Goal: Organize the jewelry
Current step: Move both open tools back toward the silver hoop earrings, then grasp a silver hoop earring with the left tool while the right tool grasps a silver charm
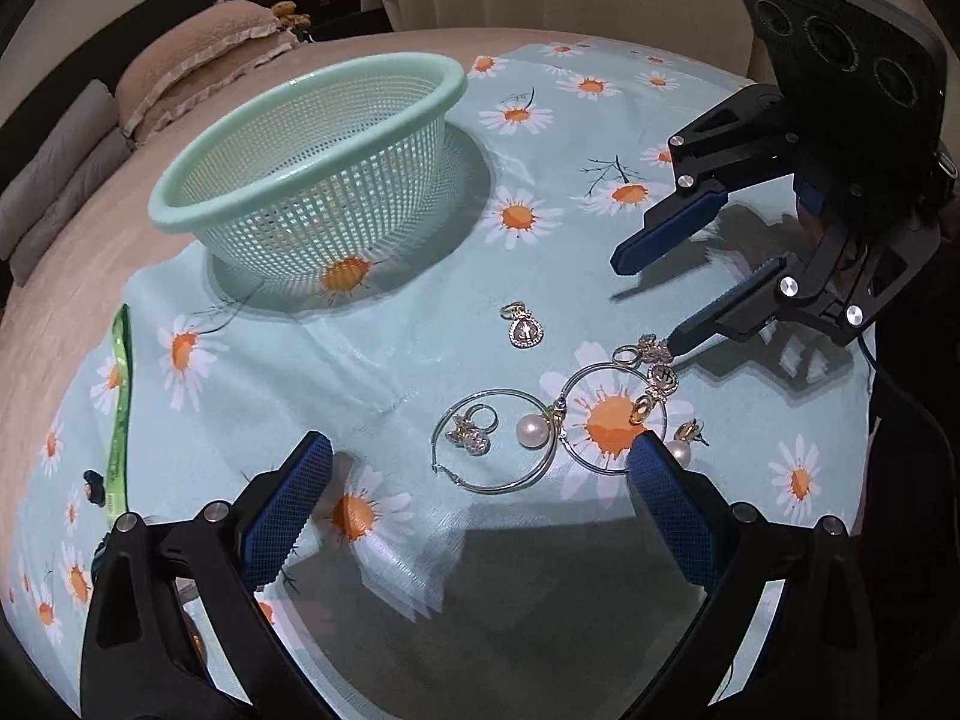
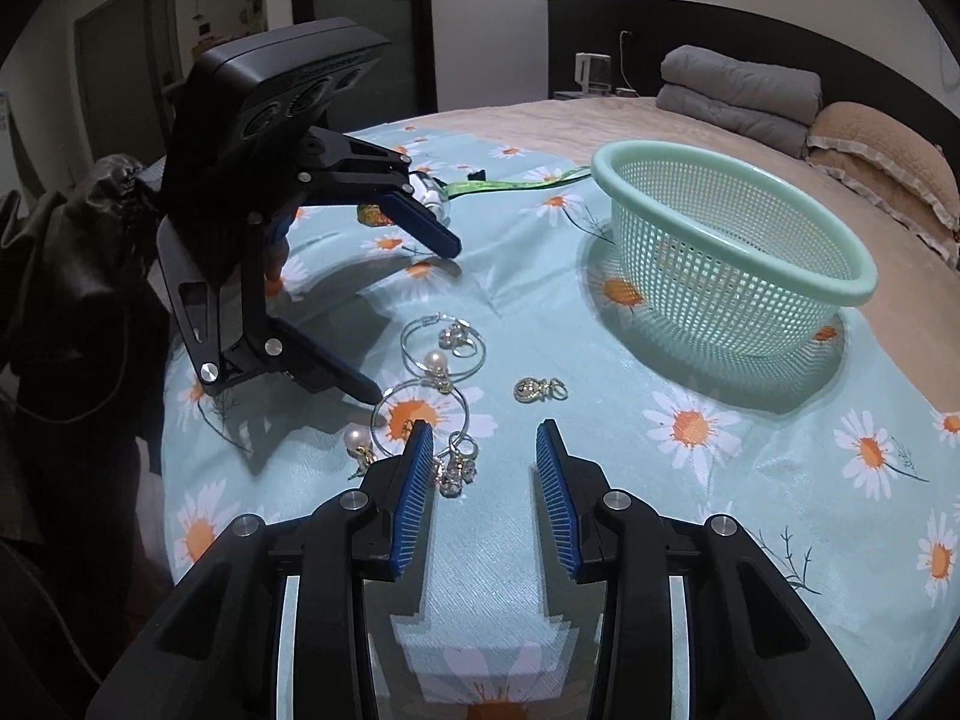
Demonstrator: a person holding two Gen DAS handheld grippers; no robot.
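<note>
Jewelry lies on a daisy-print cloth [image 1: 390,354]: two thin hoops, a pearl [image 1: 531,431] [image 2: 435,360], a second pearl stud [image 1: 681,450] [image 2: 355,438], a small pendant [image 1: 523,327] [image 2: 537,389] and two crystal earrings. My left gripper [image 1: 480,441] [image 2: 411,321] hangs wide open over the hoops and pearl, touching none. My right gripper [image 2: 485,426] [image 1: 648,303] stands partly open; one crystal earring [image 2: 456,468] [image 1: 657,360] lies between its fingers, close to the left pad, not pinched. A mint mesh basket [image 1: 174,219] [image 2: 720,243] stands beyond, empty.
The cloth lies on a bed. A green ribbon [image 1: 120,408] [image 2: 516,183] runs along the cloth's edge. Pillows [image 1: 198,54] [image 2: 882,156] and folded grey blankets [image 1: 54,168] [image 2: 738,90] sit at the head. A dark sleeve [image 2: 72,228] is behind the left gripper.
</note>
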